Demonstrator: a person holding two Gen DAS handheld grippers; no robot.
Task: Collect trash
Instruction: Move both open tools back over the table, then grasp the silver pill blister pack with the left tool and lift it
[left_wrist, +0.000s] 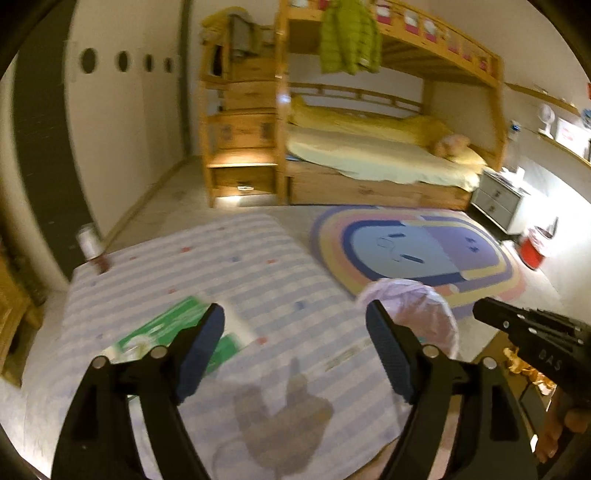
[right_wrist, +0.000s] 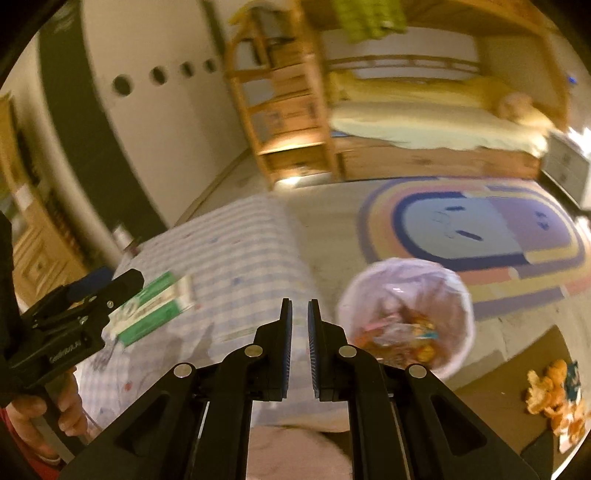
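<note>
My left gripper (left_wrist: 295, 317) is open and empty above a striped mattress (left_wrist: 258, 266). A green and white box (left_wrist: 162, 332) lies on the mattress just left of its left finger; it also shows in the right wrist view (right_wrist: 155, 306). A bin lined with a pale pink bag (right_wrist: 406, 314) stands on the floor right of the mattress and holds several wrappers. My right gripper (right_wrist: 300, 306) is nearly shut and empty, over the mattress edge beside the bin. Orange peels and scraps (right_wrist: 554, 398) lie on a dark surface at the lower right.
A metal can (left_wrist: 88, 240) stands at the mattress's far left corner. A rainbow rug (left_wrist: 424, 251) covers the floor ahead. A wooden bunk bed (left_wrist: 369, 147) stands behind it, with a red bin (left_wrist: 532, 251) and a grey nightstand (left_wrist: 498, 199) at the right.
</note>
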